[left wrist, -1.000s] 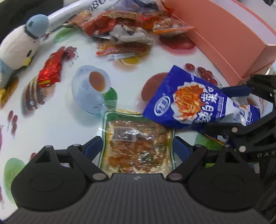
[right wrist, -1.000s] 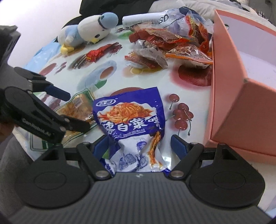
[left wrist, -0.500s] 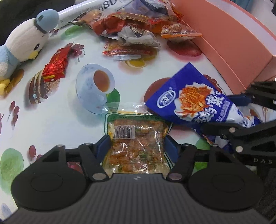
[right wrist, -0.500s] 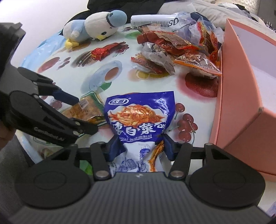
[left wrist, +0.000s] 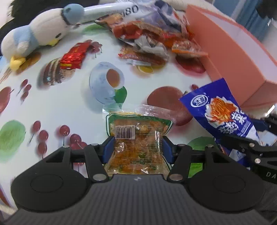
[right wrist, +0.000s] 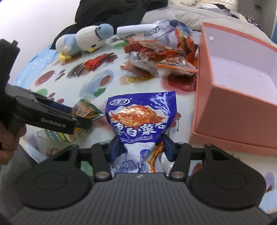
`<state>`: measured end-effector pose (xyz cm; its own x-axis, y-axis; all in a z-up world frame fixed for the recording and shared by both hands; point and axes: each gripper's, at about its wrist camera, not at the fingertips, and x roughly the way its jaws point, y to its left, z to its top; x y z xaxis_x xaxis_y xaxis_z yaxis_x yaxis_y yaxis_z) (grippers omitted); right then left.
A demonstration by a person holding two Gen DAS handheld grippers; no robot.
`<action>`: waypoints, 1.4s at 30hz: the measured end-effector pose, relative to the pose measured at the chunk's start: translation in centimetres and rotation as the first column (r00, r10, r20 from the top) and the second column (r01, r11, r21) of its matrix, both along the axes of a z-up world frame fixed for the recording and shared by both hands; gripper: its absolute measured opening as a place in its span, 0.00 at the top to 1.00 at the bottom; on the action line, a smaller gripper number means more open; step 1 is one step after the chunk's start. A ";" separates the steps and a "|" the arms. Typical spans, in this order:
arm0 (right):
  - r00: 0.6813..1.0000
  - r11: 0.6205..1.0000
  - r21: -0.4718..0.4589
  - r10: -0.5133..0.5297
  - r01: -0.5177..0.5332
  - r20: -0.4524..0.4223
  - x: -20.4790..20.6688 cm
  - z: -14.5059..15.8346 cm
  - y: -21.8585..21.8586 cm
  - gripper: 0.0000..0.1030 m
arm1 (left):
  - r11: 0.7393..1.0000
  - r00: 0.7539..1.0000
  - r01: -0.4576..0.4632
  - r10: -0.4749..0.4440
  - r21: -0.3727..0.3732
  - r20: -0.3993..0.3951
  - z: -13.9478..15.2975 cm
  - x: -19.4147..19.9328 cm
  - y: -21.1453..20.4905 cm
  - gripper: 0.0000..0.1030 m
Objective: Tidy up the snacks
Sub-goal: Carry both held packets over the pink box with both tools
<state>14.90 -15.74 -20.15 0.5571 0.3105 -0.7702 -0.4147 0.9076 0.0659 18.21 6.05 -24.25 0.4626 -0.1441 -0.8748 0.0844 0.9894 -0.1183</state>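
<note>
In the left wrist view my left gripper (left wrist: 137,147) has its jaws closing on a clear packet of orange snack (left wrist: 136,133). The blue pads pinch its sides, and it hangs tilted above the printed tablecloth (left wrist: 69,103). My right gripper (right wrist: 142,147) is shut on the lower part of a blue noodle-print snack bag (right wrist: 142,117), which is squeezed in at the pads and lifted. The same blue bag (left wrist: 223,110) shows at the right of the left wrist view. In the right wrist view the left gripper (right wrist: 78,116) holds the clear packet (right wrist: 86,110) at the left.
An open pink box (right wrist: 225,110) stands to the right, its pale inside bare. A pile of several snack packets (right wrist: 155,57) lies at the far side beside a white tube (left wrist: 107,8). A blue-and-white plush bird (right wrist: 83,41) and a red foil packet (left wrist: 74,55) lie far left.
Both grippers have closed onto their packets and lifted them off the cloth. The left gripper has rolled. The pink box now shows larger in the right wrist view.
</note>
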 end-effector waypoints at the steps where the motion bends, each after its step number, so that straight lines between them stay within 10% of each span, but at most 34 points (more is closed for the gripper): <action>1: 1.000 1.000 -0.001 -0.004 0.004 0.009 -0.3 0.3 0.0 0.47 | 1.000 1.000 -0.009 0.010 -0.008 0.009 0.5 -0.4 0.0 0.39; 16: 0.981 0.990 0.106 -0.109 0.093 0.161 -4.9 7.3 -2.4 0.47 | 0.986 0.975 -0.118 0.139 -0.122 0.176 10.4 -6.5 -1.2 0.39; 42: 0.897 0.937 0.211 -0.333 0.279 0.289 -11.5 15.9 -11.2 0.47 | 0.976 0.949 0.048 0.022 -0.212 0.315 20.6 -9.5 -13.8 0.39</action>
